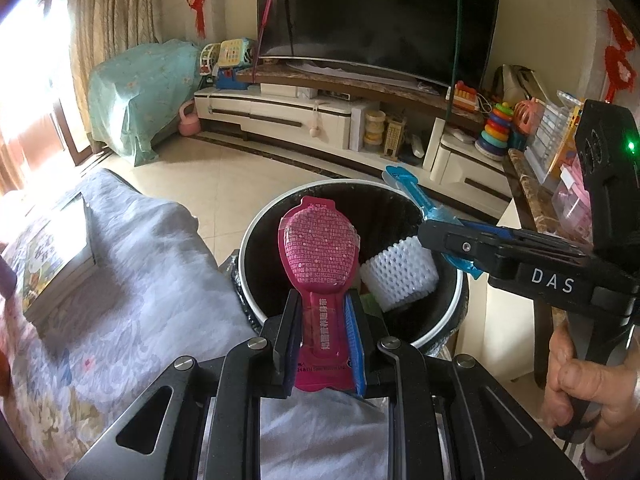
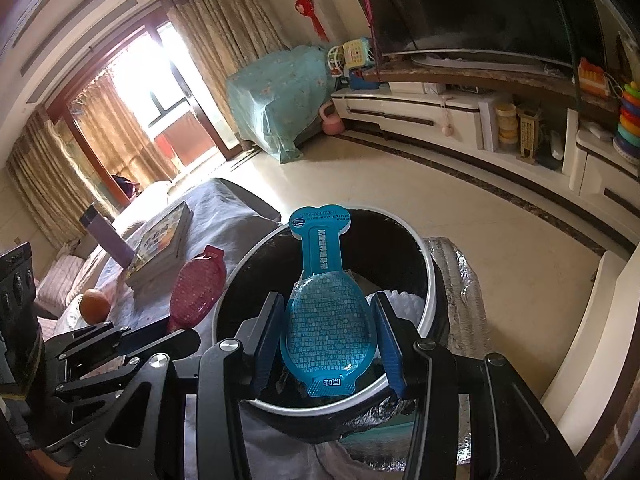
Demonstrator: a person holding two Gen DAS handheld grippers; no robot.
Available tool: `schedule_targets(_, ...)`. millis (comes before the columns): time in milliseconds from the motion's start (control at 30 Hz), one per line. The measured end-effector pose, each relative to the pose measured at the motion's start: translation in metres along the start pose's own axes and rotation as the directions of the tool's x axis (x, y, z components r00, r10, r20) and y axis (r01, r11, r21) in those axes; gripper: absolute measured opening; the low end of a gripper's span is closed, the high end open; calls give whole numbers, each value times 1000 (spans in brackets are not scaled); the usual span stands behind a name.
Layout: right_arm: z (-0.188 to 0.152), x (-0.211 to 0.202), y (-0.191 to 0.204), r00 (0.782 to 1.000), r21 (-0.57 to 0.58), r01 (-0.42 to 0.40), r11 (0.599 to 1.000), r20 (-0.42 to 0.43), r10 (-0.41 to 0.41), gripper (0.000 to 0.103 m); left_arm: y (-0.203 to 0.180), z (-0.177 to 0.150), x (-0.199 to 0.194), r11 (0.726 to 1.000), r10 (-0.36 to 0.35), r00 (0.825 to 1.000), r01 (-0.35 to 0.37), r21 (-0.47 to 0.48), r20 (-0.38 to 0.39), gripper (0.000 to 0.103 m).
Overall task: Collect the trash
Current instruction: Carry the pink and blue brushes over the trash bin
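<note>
A pink spoon-shaped packet (image 1: 320, 248) is clamped by its narrow stem between the pads of the left gripper (image 1: 324, 332), its rounded end held over the near rim of the black trash bin (image 1: 256, 236). A blue packet (image 2: 326, 312) of the same shape is gripped by its rounded end in the right gripper (image 2: 328, 344), stem pointing out over the bin's opening. A white foam net sleeve (image 1: 400, 276) is seen inside the bin. The bin is set just beside a cloth-covered table (image 1: 140, 272).

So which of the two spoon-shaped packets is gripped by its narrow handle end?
The pink packet in the left gripper; the blue packet is clamped across its wide end.
</note>
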State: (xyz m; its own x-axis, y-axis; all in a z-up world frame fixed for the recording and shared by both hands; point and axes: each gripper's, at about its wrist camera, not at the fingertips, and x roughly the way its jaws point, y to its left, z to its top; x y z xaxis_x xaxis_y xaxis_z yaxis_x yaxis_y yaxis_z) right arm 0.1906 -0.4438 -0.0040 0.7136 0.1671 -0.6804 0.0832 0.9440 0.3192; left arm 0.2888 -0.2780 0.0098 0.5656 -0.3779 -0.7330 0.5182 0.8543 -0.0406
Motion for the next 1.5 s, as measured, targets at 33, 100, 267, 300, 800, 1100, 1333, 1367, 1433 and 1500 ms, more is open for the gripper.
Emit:
schedule_targets(33, 1, 1, 0, 1000, -1, 2, 1000, -1, -2, 46, 0, 1, 1, 1000, -1, 1000, 1, -2, -1, 19)
schedule_targets(100, 2, 2, -1, 1000, -4, 4, 1000, -3, -4, 46, 1, 3, 4, 1000, -1, 1000, 1, -5, -6, 19)
schedule_targets(267, 5, 8, -4, 1000, -1, 11, 1000, -12, -11, 46, 1, 7, 11, 1000, 2, 1000, -2, -4, -13, 19)
schedule_targets(300, 6, 9, -4, 1000, 0, 12, 1000, -14, -12, 46, 1, 8, 12, 1000, 4, 1000, -4, -4, -14, 19)
schedule_targets(800, 12, 22, -7, 999, -7, 30, 1000, -42, -30, 46, 1, 16, 32, 1000, 14, 999, -14, -8, -45, 19)
schedule_targets(1100, 14, 28, -9, 997, -6, 40, 999, -60, -40, 46, -2, 20, 40, 1000, 15, 998, -16, -6, -57, 19)
schedule_targets(1333, 14, 32, -10, 997, -1, 43, 999, -71, -43, 46, -2, 22, 45, 1000, 15, 998, -16, -7, -67, 19)
schedule_targets(1367, 15, 32, -10, 996, -1, 44, 999, -72, -44, 46, -2, 22, 45, 1000, 15, 998, -16, -8, -68, 19)
schedule_targets(1433, 15, 32, -10, 996, -4, 45, 999, -73, -45, 46, -3, 23, 46, 1000, 14, 997, -15, -8, -70, 19)
schedule_targets(1500, 14, 33, -10, 996, -6, 46, 999, -77, -47, 46, -3, 22, 47, 1000, 16, 997, -16, -8, -73, 19)
